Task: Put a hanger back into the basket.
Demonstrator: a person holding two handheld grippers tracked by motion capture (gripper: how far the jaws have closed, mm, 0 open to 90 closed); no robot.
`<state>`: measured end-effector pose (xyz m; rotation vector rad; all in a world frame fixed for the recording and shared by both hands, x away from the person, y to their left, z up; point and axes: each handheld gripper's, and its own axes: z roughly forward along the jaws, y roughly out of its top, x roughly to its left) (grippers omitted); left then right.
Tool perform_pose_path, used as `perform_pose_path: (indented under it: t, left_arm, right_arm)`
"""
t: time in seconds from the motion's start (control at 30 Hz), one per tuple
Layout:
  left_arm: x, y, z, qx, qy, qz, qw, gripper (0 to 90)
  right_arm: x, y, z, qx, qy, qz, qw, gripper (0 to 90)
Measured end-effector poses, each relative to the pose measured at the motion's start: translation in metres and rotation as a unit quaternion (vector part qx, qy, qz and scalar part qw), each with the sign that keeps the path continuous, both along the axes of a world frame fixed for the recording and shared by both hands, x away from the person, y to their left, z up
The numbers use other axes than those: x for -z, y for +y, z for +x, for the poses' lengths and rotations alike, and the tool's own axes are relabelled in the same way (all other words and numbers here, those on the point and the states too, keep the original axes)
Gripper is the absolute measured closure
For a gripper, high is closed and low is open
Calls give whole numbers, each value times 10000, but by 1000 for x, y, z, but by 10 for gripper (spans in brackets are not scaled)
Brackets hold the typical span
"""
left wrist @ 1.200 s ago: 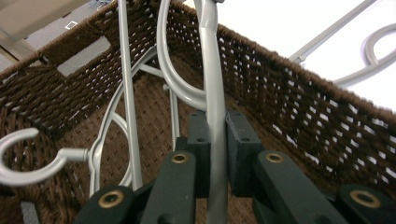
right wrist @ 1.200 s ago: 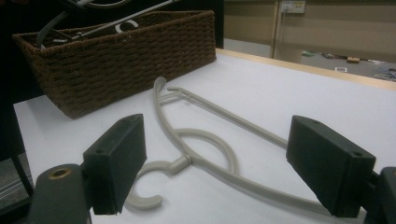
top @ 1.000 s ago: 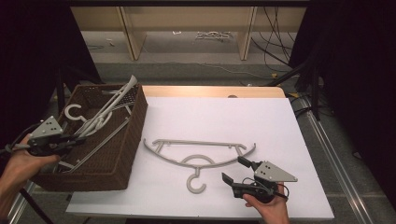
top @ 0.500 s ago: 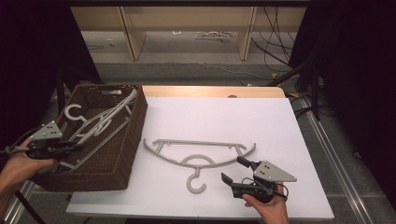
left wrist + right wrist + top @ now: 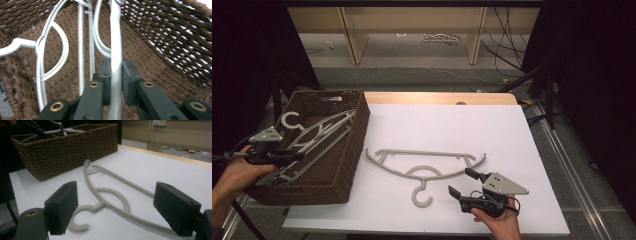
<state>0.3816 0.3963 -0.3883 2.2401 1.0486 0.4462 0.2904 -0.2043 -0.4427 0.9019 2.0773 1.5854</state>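
Hangers are our job, it seems: our left gripper (image 5: 116,82) has its fingers clamped on one hanger (image 5: 115,50) inside the basket (image 5: 354,145) at nine o'clock, so next we lift it clear, while our right gripper (image 5: 468,182), fingers apart, waits by the counter hanger (image 5: 427,165).

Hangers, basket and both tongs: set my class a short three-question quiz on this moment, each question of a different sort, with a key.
1. True or false: the left tongs are shut on a hanger in the basket.
2. Multiple choice: the hanger on the table lies (a) inside the basket, (b) flat on the white tabletop, (c) between the right tongs' pads.
3. Fill in: the right tongs are ____, holding nothing.

Key: 1 true; 2 b; 3 open.
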Motion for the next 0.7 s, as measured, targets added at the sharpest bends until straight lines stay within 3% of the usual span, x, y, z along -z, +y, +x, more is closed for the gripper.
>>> perform_pose_path:
  t: [0.03,0.07,0.17,0.2,0.27,0.37,0.4,0.5,0.57,0.63,0.7]
  left_arm:
    - [1,1,2,-26,36,-34,10000,784]
    - [0,1,4,-75,89,-26,9999,782]
    - [0,4,8,-294,126,-107,9994,775]
    - [0,6,9,-376,143,-92,9991,773]
    - [3,10,12,-564,201,-94,9982,765]
    - [6,14,17,-804,284,-132,9963,765]
    - [7,15,18,-843,327,-165,9958,765]
    - [9,17,22,-943,382,36,9948,766]
    - [10,18,24,-1030,372,-67,9940,761]
    - [10,20,25,-1108,336,-35,9933,755]
    - [10,21,25,-1119,356,30,9931,748]
  right_arm:
    - [-1,-1,0,-5,30,-62,10000,209]
    - [2,2,1,-54,-15,127,9999,209]
    - [-1,0,-1,-7,40,-58,10000,209]
    - [2,3,1,-59,-63,165,9998,209]
    - [2,1,1,-20,-22,49,10000,209]
    - [2,3,1,-65,-47,142,9999,209]
    - [2,2,1,-65,-21,104,9999,209]
    - [2,2,1,-25,-7,54,10000,209]
    - [2,3,2,-78,-34,116,9999,209]
    - [2,1,1,-55,25,-35,10000,209]
    - [1,2,1,-40,29,22,10000,209]
